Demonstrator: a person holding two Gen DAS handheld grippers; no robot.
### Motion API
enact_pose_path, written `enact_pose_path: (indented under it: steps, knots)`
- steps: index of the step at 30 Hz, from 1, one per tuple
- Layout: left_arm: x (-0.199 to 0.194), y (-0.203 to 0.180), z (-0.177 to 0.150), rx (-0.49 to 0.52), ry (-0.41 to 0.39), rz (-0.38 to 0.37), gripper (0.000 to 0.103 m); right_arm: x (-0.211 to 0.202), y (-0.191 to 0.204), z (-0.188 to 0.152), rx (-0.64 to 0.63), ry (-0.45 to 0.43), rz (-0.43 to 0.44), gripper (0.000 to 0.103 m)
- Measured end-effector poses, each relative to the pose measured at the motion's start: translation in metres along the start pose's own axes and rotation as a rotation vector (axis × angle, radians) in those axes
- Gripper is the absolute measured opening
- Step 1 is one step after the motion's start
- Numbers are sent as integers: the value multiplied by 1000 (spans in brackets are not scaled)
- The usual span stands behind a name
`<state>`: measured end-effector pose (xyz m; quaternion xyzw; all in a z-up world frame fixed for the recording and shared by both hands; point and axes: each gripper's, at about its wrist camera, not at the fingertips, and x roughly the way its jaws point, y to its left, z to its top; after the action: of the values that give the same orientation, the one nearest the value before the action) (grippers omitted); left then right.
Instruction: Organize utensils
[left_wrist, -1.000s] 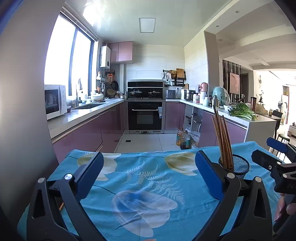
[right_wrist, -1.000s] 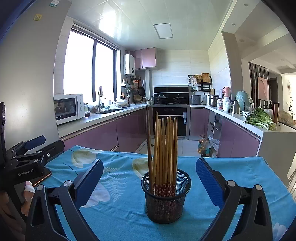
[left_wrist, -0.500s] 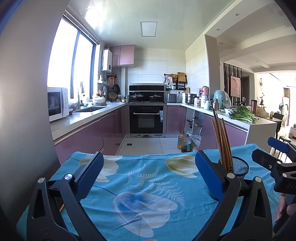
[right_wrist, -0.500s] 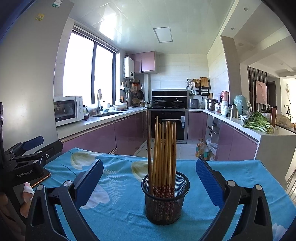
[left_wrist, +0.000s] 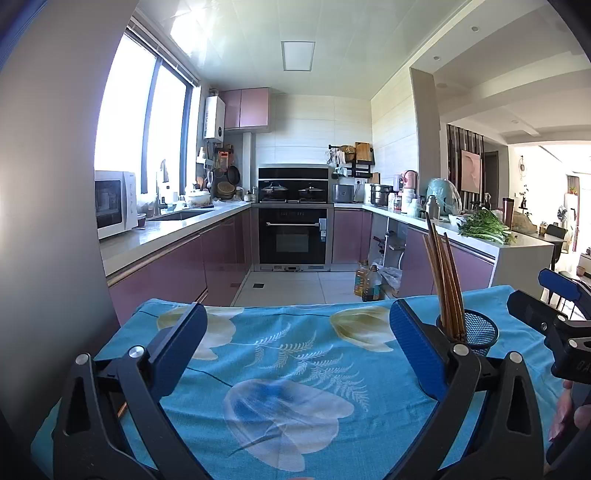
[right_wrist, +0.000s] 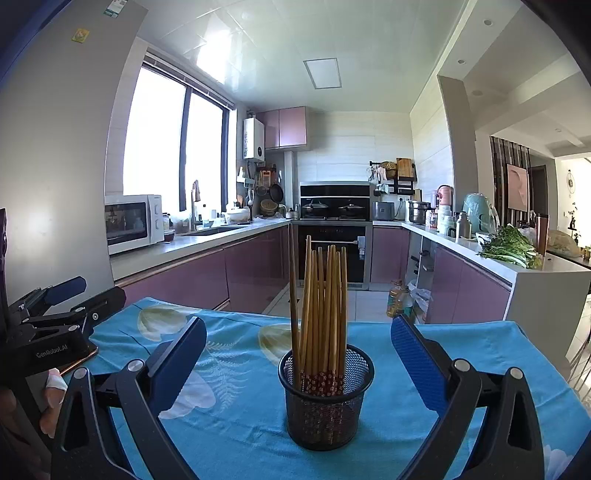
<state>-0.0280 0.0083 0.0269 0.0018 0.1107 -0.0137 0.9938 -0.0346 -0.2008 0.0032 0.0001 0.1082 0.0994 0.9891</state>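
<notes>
A black mesh holder (right_wrist: 325, 398) stands on the blue flowered tablecloth (right_wrist: 240, 417), with several wooden chopsticks (right_wrist: 321, 314) upright in it. My right gripper (right_wrist: 299, 362) is open and empty, its blue pads (right_wrist: 415, 363) on either side of the holder, a little back from it. My left gripper (left_wrist: 293, 347) is open and empty over the cloth (left_wrist: 288, 387). In the left wrist view the holder (left_wrist: 476, 328) and chopsticks (left_wrist: 445, 280) stand at the right, behind my right pad. The right gripper (left_wrist: 554, 321) shows at that view's right edge.
A thin brown stick (left_wrist: 122, 410) lies on the cloth at the left, behind my left finger. The left gripper (right_wrist: 55, 321) shows at the left of the right wrist view. Beyond the table's far edge are kitchen counters (right_wrist: 207, 243), an oven (right_wrist: 332, 251) and oil bottles (right_wrist: 399, 299) on the floor.
Both views have tilted slightly, so the scene sits a little lower in the frames. Both grippers stay open and the holder has not moved.
</notes>
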Motion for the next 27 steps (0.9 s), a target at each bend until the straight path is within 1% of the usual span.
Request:
enact_pose_path:
  steps: [27]
  knots:
    - [-1,-1,3,-5,-5,2,97,-1,0,0,8,-7,-9,97]
